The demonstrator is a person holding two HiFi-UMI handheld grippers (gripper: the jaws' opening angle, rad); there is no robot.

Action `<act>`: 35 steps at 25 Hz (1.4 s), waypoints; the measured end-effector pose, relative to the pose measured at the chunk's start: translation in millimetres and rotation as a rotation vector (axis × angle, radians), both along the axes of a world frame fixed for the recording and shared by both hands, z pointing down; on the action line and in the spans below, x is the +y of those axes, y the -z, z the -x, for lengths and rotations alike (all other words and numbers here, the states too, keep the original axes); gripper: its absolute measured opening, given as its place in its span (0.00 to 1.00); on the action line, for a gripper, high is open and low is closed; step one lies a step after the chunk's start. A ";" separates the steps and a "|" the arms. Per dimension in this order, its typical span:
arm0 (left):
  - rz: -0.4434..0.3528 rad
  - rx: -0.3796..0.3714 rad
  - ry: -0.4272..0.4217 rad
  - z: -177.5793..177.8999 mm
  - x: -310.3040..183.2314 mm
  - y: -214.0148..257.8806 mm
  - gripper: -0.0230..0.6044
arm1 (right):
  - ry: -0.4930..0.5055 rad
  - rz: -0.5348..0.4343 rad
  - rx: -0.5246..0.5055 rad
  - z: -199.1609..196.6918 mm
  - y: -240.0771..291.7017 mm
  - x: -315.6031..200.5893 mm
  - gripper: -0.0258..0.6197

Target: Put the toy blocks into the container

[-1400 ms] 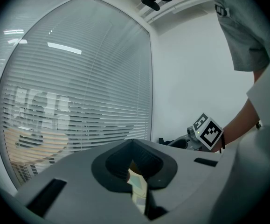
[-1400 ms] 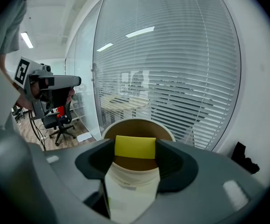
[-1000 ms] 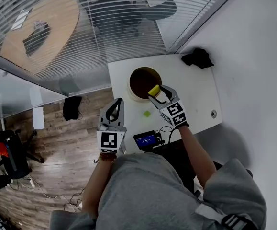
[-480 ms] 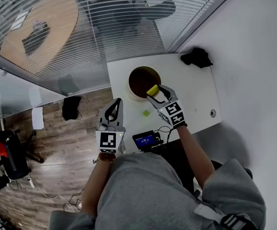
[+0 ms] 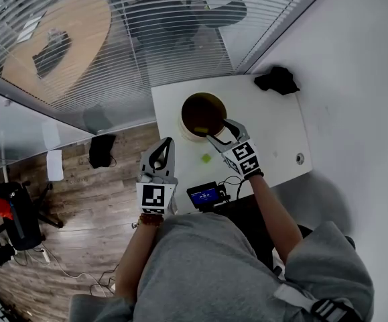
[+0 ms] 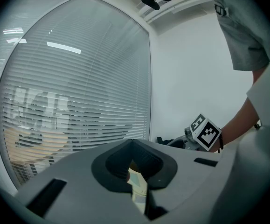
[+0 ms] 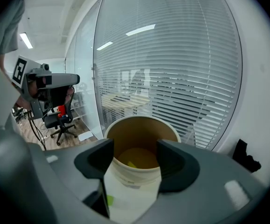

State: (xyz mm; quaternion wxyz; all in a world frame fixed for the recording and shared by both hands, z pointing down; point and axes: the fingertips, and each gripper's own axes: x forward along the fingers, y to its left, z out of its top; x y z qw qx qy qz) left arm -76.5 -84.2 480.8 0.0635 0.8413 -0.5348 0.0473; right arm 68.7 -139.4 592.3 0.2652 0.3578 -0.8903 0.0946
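Inside the upright container [image 7: 131, 174], mouth skyward, lies a yellow block [image 7: 131, 164]; at its 5 o'clock the right claw [image 5: 219, 131] hangs spread, empty; the left claw [image 5: 162, 146] is pinched together.

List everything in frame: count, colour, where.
table: 1, white, beside the glass wall with blinds
container: 1, cream outside, brown inside, far left part of the table
yellow block: 1, yellow, inside the container
green block: 1, green, on the table just in front of the container
black bundle: 1, black, far right corner of the table
screen device: 1, black with blue display, near edge of the table
right gripper: 1, grey, open and empty, at the container's near rim
left gripper: 1, grey, shut, off the table's left edge
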 end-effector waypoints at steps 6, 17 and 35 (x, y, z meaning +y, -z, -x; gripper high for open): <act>-0.004 -0.006 -0.015 -4.8 -0.8 0.6 0.05 | -0.027 -0.027 -0.016 -9.6 6.8 -0.5 0.50; 0.006 -0.014 -0.060 -24.0 0.8 -2.2 0.05 | -0.111 -0.049 -0.026 -48.6 13.0 2.4 0.50; 0.006 -0.027 -0.062 -31.5 3.1 -3.8 0.05 | -0.075 0.131 0.135 -91.2 -76.3 42.4 0.50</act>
